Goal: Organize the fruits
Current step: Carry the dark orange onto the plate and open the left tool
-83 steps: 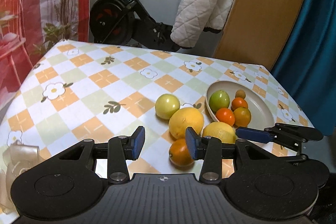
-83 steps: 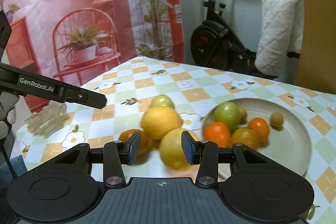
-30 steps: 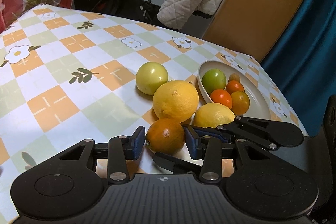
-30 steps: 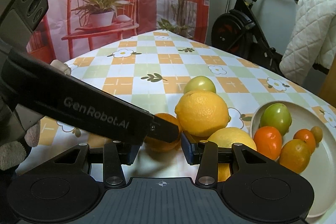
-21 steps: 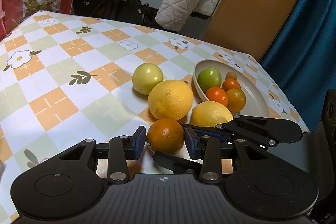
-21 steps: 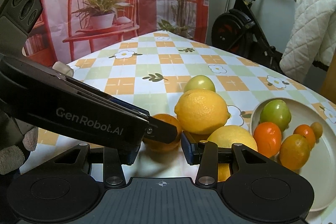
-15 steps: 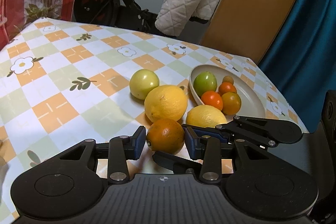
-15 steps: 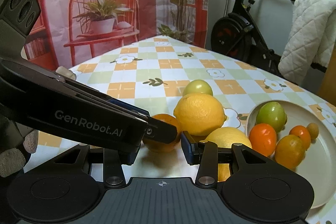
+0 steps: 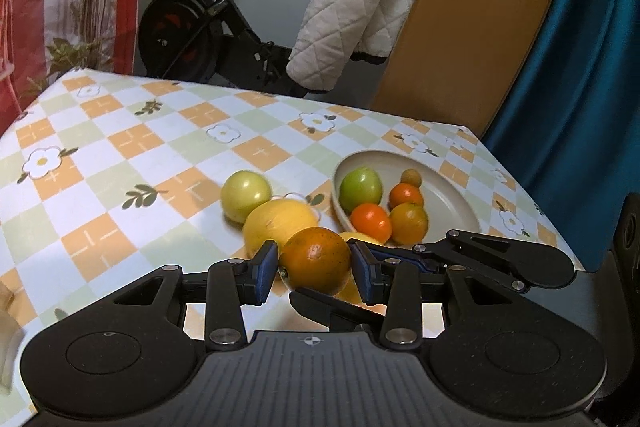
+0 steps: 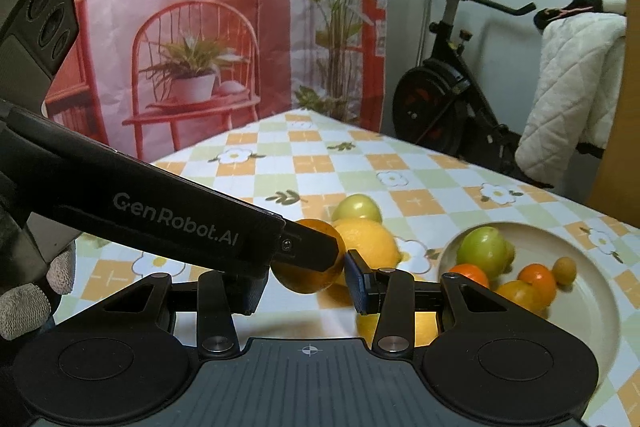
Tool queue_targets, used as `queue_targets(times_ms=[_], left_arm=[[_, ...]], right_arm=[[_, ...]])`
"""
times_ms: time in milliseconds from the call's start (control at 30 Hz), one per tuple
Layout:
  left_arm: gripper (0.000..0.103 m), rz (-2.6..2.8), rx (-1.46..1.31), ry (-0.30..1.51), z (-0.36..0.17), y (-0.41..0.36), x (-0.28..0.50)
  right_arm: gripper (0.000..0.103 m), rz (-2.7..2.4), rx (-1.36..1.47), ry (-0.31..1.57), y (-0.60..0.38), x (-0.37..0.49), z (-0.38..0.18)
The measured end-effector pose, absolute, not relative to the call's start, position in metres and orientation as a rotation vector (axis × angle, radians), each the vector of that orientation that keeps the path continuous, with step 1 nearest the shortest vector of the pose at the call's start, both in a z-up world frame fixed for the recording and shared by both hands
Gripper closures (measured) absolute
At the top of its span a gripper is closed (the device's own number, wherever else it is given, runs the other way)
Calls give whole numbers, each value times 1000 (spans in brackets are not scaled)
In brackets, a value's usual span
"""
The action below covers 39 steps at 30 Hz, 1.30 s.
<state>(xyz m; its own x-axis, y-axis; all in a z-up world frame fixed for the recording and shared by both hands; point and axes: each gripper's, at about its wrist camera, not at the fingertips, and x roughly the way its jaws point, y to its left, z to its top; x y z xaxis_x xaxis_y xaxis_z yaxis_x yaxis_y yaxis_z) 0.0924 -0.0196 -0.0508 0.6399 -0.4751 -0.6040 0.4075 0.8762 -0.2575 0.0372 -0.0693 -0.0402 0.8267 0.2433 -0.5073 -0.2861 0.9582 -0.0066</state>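
I see the orange [image 9: 315,258] pinched between the blue pads of the left gripper [image 9: 315,265], jaws pressed on its two sides, fruit held clear above the checked bench [image 9: 120,163]. From the right wrist camera the same orange [image 10: 308,277] sits between the right gripper's [image 10: 306,285] pads too; its right pad is at the fruit's edge, but the left gripper's black finger covers the other side, so I cannot tell whether the right jaws actually pinch it or just bracket it. Just behind the orange lies a big yellow citrus [image 9: 280,225], with a pale green round fruit [image 9: 246,190] touching it on the far side. A second yellow fruit [image 9: 360,238] is mostly hidden behind the orange and the pad. To the right, the beige plate [image 9: 444,187] holds a green fruit [image 9: 360,184], two small orange ones [image 9: 371,221] [image 9: 406,195], a yellow-orange one [image 9: 409,223] and a tiny tan one [image 9: 412,177], all bunched at the plate's near-left side. A gloved hand [image 10: 36,287] shows at the left edge of the right view. Behind the bench stand an exercise bike [image 9: 192,15] and a quilted white cloth [image 9: 352,19].
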Motion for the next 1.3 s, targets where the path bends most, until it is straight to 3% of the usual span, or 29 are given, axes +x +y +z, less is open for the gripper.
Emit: queue_targets(times_ms=[1300], left_arm=[[59, -657, 214, 747, -50, -194, 141]], right_arm=[[65, 5, 229, 392, -256, 42, -74]])
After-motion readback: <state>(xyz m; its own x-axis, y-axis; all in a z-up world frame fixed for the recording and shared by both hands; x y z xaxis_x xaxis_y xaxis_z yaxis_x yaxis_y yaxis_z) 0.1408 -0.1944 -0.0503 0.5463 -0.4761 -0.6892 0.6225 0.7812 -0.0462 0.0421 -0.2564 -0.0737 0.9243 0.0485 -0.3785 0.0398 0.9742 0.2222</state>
